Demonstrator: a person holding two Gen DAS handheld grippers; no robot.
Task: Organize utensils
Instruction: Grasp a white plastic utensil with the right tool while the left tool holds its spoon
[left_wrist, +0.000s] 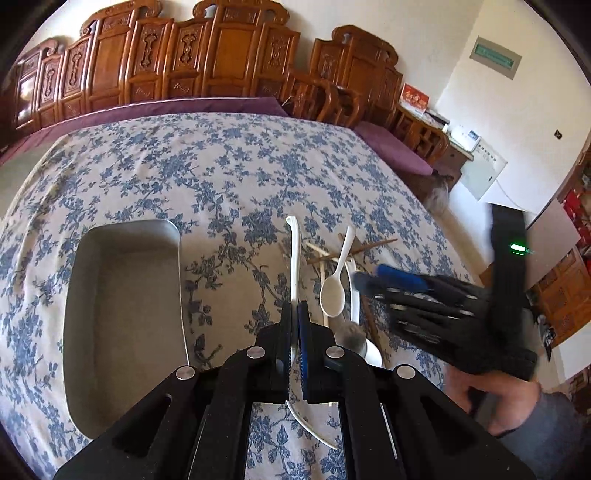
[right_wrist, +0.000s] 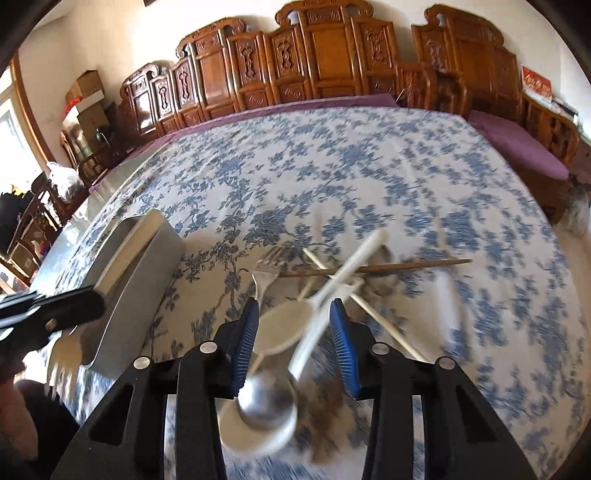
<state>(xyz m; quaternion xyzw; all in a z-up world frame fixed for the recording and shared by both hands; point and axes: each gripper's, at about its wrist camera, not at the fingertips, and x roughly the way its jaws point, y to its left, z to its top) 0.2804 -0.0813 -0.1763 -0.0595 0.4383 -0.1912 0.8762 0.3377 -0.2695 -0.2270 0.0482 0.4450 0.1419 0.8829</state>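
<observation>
Left hand-held gripper (left_wrist: 294, 332) pinches white utensil (left_wrist: 294, 254) — right view hides it.

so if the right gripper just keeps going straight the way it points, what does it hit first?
Likely the white plastic spoon lying between the open fingers of the right gripper, atop the utensil pile. The image is blurred, so depth is uncertain.

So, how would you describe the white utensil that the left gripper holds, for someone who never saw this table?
On the blue-flowered tablecloth, a metal tray lies left of a heap of utensils. The white utensil is beside that heap, on the tray's side. Unlike the flat white spoon nearby, it is clamped edge-on in the left gripper jaws.
</observation>
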